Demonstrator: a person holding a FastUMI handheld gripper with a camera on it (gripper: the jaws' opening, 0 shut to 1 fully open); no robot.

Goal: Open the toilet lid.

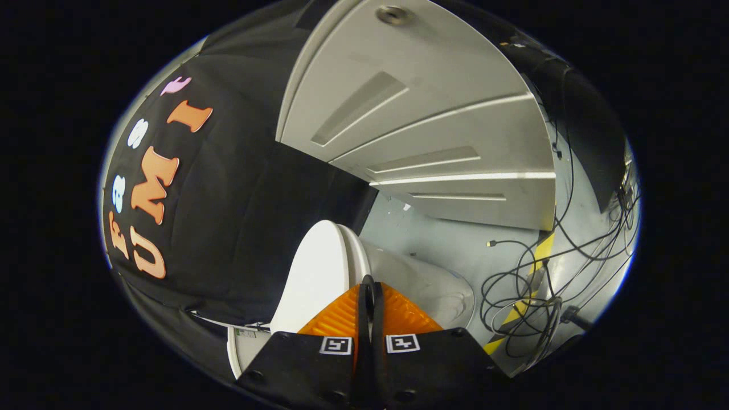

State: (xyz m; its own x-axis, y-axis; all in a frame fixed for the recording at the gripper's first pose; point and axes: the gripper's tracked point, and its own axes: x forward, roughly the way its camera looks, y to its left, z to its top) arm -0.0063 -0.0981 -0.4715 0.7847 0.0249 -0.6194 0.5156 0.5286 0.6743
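The toilet lid stood raised just ahead-left of the hand-held gripper — fingers pressed together (nothing between them) — its long axis running away along them.

No legible text on anything.

A staged recording booth in a lab or workshop, not a real bathroom: black cloth hangs as a wall at the left of the frame, a white toilet stands on a bare grey floor, loose cables tangle at lower right over yellow-black hazard tape, and grey panelled doors fill the upper middle
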